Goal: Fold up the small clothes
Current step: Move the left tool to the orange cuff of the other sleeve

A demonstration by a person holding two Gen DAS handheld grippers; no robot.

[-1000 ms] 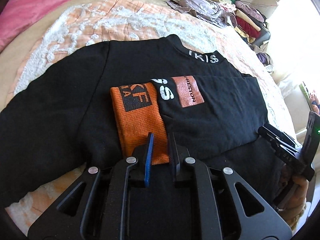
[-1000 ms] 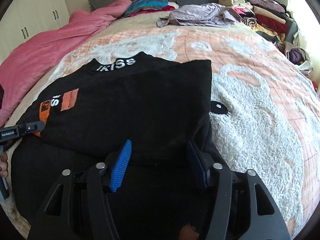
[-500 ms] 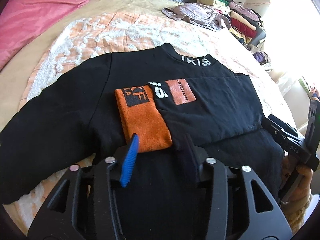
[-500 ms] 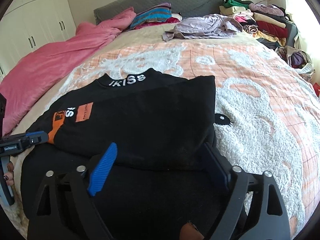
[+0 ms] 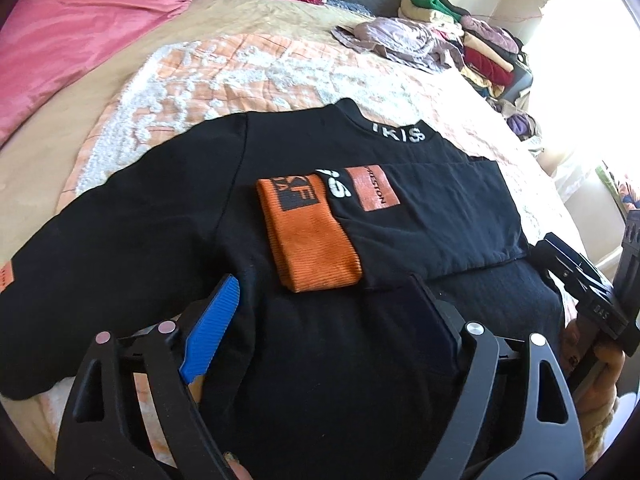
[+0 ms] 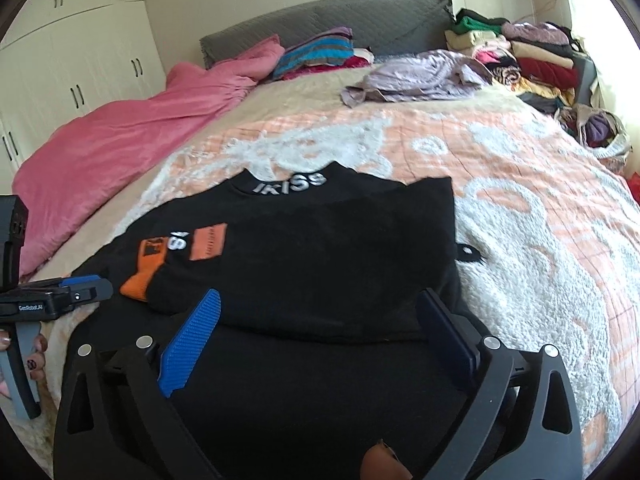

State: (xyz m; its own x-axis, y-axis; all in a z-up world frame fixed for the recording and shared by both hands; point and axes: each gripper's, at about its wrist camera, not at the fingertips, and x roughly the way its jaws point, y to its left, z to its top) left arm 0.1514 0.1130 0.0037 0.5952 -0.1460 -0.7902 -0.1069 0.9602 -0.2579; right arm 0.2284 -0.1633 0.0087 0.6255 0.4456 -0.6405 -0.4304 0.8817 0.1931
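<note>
A black sweater point(image 5: 168, 216) point(image 6: 320, 240) with white collar lettering lies flat on the bed. One sleeve is folded across its chest, and the orange cuff point(image 5: 312, 236) point(image 6: 146, 270) rests on the body. My left gripper point(image 5: 320, 304) hovers over the sweater just below that cuff, its jaws opening with nothing between them. My right gripper point(image 6: 320, 320) hangs over the folded sleeve's near edge at the sweater's right side, jaws opening wide and empty. Each gripper shows at the other view's edge, held in a hand point(image 5: 600, 356) point(image 6: 36, 348).
The sweater lies on a peach and white fluffy blanket point(image 6: 520, 208). A pink duvet point(image 6: 120, 148) is bunched along the left. Loose lilac clothes point(image 6: 420, 76) and a stack of folded clothes point(image 6: 532, 60) sit at the far right by the grey headboard point(image 6: 320, 20).
Both grippers opened, let go of the sleeve, and lifted back from the sweater. The folded sleeve stays across the chest.
</note>
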